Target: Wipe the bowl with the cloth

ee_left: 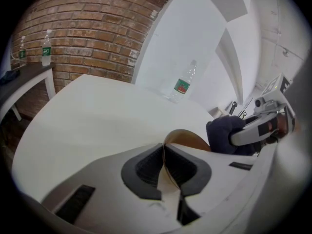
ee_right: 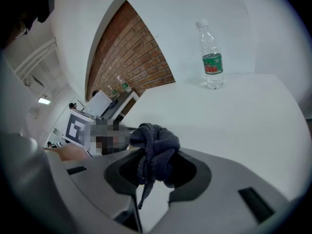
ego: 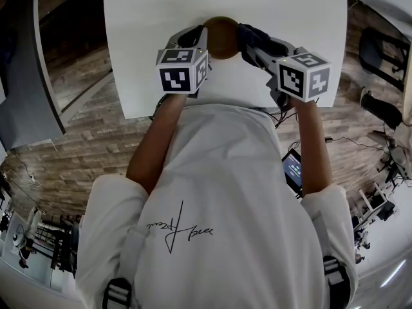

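Note:
A brown bowl (ego: pixel 221 36) is held above the white table (ego: pixel 148 31), close to the near edge. My left gripper (ee_left: pixel 164 164) is shut on the bowl (ee_left: pixel 187 139), its rim pinched between the pads. My right gripper (ee_right: pixel 151 165) is shut on a bunched dark grey cloth (ee_right: pixel 155 149). In the head view the right gripper (ego: pixel 248 40) brings the cloth (ego: pixel 248 36) against the bowl's right side, while the left gripper (ego: pixel 199 38) sits at the bowl's left. The left gripper view shows the cloth (ee_left: pixel 226 133) beside the bowl.
A plastic water bottle (ee_right: pixel 210 57) with a green label stands at the table's far side, also seen as the bottle (ee_left: pixel 183 84) in the left gripper view. A brick wall (ee_left: pixel 87 28) lies beyond, with a dark side table (ee_left: pixel 24 77) carrying bottles.

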A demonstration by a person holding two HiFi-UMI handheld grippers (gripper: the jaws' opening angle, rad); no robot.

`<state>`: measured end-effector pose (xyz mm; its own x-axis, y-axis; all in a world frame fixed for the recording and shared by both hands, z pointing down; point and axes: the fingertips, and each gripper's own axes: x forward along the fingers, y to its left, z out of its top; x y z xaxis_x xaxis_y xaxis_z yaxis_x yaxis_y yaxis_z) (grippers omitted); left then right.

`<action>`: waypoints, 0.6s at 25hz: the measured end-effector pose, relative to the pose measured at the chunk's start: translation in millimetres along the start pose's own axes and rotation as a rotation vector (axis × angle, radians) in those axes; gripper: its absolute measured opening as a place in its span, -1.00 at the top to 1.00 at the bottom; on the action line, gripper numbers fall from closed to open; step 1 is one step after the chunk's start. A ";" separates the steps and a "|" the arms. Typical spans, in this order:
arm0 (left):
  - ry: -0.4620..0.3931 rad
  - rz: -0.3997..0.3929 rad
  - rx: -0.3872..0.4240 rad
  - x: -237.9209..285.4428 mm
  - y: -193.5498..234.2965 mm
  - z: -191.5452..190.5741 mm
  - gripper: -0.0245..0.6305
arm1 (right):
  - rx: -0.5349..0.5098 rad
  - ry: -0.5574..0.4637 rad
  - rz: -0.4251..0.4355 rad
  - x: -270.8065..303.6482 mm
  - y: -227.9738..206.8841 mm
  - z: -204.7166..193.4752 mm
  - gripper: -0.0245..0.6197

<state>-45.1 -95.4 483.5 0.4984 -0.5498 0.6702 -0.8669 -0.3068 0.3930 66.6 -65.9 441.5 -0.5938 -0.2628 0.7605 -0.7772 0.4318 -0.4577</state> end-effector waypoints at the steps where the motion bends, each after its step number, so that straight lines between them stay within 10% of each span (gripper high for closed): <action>1: 0.000 0.000 0.000 0.2 0.0 0.1 0.91 | 0.001 0.000 0.002 0.0 0.4 -0.7 0.60; 15: 0.000 0.003 -0.004 1.1 -1.4 2.1 0.91 | -0.009 0.014 0.023 1.0 10.0 -6.4 0.60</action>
<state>-43.4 -97.3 482.3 0.4958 -0.5504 0.6718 -0.8683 -0.3017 0.3937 59.6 -56.3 440.6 -0.6085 -0.2411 0.7560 -0.7615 0.4456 -0.4708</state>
